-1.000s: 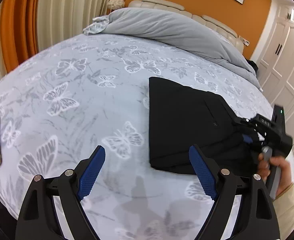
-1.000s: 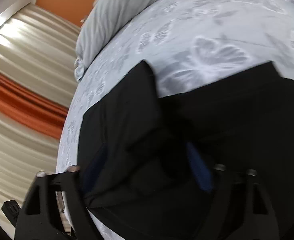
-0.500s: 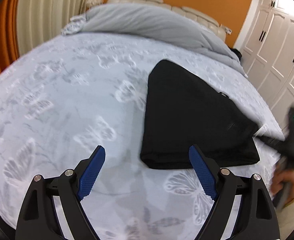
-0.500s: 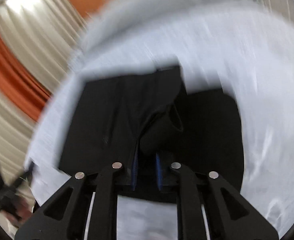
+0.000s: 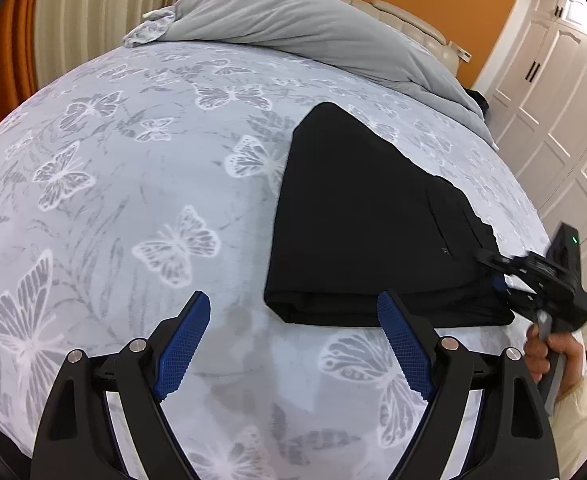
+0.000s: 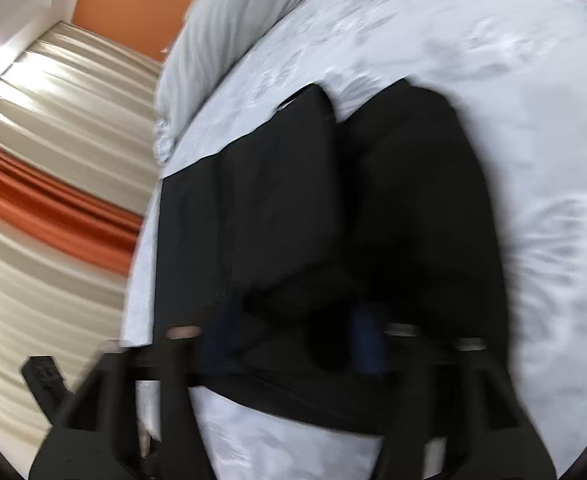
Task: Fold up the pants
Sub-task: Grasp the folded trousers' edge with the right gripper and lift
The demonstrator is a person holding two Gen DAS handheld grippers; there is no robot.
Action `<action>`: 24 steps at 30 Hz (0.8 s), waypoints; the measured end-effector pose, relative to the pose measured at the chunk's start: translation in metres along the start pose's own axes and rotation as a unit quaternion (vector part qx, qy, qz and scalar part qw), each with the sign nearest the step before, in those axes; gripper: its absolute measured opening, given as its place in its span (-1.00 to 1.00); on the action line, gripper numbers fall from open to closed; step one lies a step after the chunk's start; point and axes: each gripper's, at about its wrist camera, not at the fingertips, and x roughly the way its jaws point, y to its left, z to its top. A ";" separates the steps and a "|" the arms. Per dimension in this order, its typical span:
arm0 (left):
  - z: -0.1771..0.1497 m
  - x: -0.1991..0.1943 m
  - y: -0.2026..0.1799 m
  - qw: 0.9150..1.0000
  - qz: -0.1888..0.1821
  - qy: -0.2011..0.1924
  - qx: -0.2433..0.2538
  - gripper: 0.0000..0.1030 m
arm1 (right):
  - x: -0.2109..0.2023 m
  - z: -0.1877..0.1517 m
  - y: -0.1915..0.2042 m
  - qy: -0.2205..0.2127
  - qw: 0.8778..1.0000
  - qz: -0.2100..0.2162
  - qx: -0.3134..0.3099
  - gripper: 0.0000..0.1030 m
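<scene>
Black folded pants (image 5: 373, 232) lie on the butterfly-print bed (image 5: 133, 184), right of centre in the left wrist view. My left gripper (image 5: 293, 340) is open and empty, hovering just in front of the pants' near edge. My right gripper (image 5: 501, 276) sits at the pants' right edge, held by a hand. In the blurred right wrist view the pants (image 6: 313, 220) fill the middle and my right gripper (image 6: 297, 344) has its blue fingers apart, with a fold of black cloth between them.
A grey duvet (image 5: 313, 28) is bunched at the head of the bed. White wardrobe doors (image 5: 565, 100) stand to the right. Striped and orange curtains (image 6: 45, 200) hang on the far side of the bed.
My right gripper was shut on the pants half a second ago; its fingers now stand apart. The left view has swung back slightly; the pants lie folded in the same place.
</scene>
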 end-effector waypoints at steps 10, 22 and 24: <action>0.016 0.000 -0.010 0.999 -0.045 0.005 0.007 0.61 | -0.078 -0.042 0.062 -0.103 0.966 -0.158 -0.178 -0.76; 0.036 0.093 0.009 0.989 -0.075 0.089 -0.094 0.62 | -0.063 -0.009 -0.020 -0.082 0.987 -0.134 -0.032 0.76; 0.036 0.109 0.008 0.988 -0.075 0.095 -0.099 0.56 | -0.046 -0.008 -0.032 -0.064 0.991 -0.116 -0.009 0.50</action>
